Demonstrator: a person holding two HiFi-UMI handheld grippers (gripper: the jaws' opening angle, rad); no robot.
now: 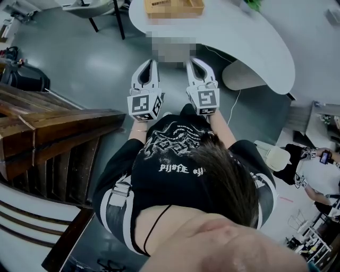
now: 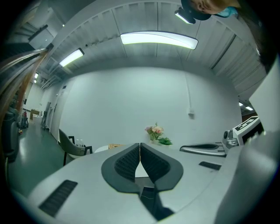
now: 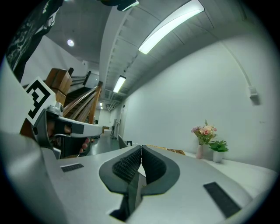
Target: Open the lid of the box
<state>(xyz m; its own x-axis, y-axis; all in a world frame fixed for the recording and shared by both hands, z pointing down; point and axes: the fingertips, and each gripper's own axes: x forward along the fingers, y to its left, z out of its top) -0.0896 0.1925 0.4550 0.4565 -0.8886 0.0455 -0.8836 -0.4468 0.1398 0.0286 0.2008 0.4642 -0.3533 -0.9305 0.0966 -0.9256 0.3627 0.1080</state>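
Observation:
A tan wooden box (image 1: 174,7) stands on the round white table (image 1: 255,37) at the far edge of the head view, partly under a mosaic patch. It shows small and far off as a tan box (image 2: 114,146) past the left jaws, and as a low box (image 3: 168,150) past the right jaws. The person holds both grippers at chest height, side by side, pointing at the table and short of it. My left gripper (image 1: 151,62) (image 2: 140,145) is shut with nothing between its pads. My right gripper (image 1: 192,60) (image 3: 141,148) is shut and empty too.
A wooden staircase (image 1: 48,133) runs along the left. A dark chair (image 1: 101,10) stands by the table. A vase of flowers (image 2: 154,131) and a small green plant (image 3: 218,146) sit on the table's far side. Another person (image 1: 319,175) stands at the right. A cable (image 1: 234,106) hangs from the table.

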